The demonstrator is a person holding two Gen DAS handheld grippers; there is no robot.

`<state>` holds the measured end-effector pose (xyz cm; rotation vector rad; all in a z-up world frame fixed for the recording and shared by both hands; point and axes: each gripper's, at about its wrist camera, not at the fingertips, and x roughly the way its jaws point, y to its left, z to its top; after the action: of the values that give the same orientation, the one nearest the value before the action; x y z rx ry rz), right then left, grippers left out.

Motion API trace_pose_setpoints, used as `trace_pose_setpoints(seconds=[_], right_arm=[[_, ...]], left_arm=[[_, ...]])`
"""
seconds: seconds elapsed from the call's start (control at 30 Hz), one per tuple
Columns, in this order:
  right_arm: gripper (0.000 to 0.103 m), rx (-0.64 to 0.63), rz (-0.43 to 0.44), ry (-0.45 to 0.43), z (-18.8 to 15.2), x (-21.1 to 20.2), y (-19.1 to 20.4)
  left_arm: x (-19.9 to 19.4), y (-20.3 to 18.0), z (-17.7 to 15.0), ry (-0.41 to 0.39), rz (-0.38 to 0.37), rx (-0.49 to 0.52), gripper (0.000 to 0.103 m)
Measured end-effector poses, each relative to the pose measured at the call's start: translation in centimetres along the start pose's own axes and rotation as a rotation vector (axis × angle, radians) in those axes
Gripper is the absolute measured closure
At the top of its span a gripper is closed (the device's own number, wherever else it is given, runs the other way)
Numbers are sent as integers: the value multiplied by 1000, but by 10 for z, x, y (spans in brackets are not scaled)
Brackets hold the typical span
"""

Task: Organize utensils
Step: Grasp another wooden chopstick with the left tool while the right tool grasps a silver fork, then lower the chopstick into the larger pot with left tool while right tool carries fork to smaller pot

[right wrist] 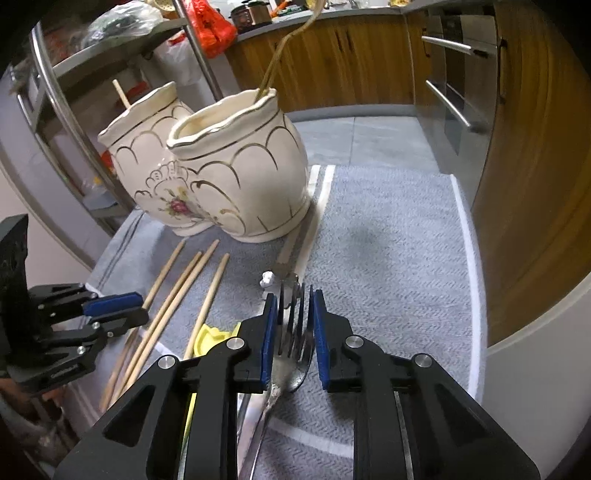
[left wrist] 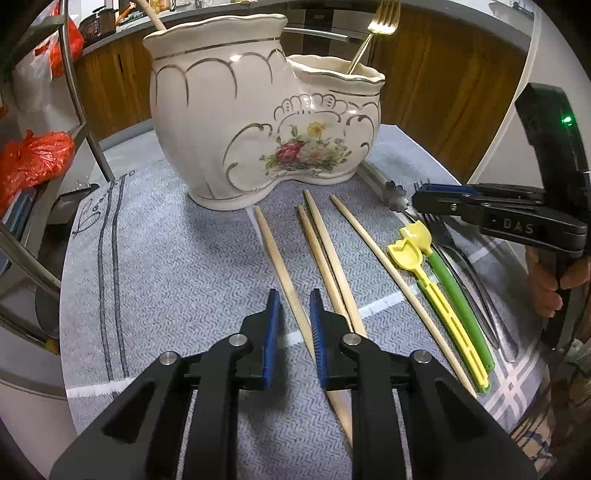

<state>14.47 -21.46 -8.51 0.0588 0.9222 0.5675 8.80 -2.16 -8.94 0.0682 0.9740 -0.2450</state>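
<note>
A cream ceramic holder (left wrist: 229,122) with two compartments stands at the back of the grey cloth (left wrist: 166,258). Its low compartment holds a gold fork (left wrist: 373,33); a wooden stick pokes out of the tall one. Several wooden chopsticks lie in front of it. My left gripper (left wrist: 294,295) points down with its blue pads shut on the leftmost chopstick (left wrist: 275,254), which still lies on the cloth. In the right wrist view my right gripper (right wrist: 291,291) is shut on the head of a metal fork (right wrist: 291,332), which rests on the cloth. Yellow and green plastic utensils (left wrist: 436,288) lie between the chopsticks and the fork.
A metal rack with orange bags (left wrist: 33,158) stands left of the table. Wooden cabinets and an oven front (right wrist: 454,96) lie beyond. Small metal tongs (left wrist: 395,192) lie near the holder's right end. A hand (left wrist: 546,284) holds the right gripper.
</note>
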Motion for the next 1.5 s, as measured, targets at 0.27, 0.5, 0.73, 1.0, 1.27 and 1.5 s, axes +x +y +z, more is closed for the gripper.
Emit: trace_pose_setpoints(seconds=[0.27,0.5,0.73,1.0,1.27,1.5], right_arm=[[85,-62,-53,-97,3,-34,17],[86,-128,-84,-201,2,-71,33],[99,-186,-111,-282,-5,-101,48],[100,-255,-141,-307,-16,-118,66],[100,-279,-150,-372,-17,-146,77],[100,-271,-176,-451,-7,-160,88]], left_arm=[[-5,6,-1,2,9,27,97],[-13,19,-5,-21,11,21,97],[-20,23,-9,-44,17,32,97],[-26,24,-15,-88,11,36,97],[-56,30,-21,-264,-31,42,97],[-90,31,-24,-474,-44,41,97]])
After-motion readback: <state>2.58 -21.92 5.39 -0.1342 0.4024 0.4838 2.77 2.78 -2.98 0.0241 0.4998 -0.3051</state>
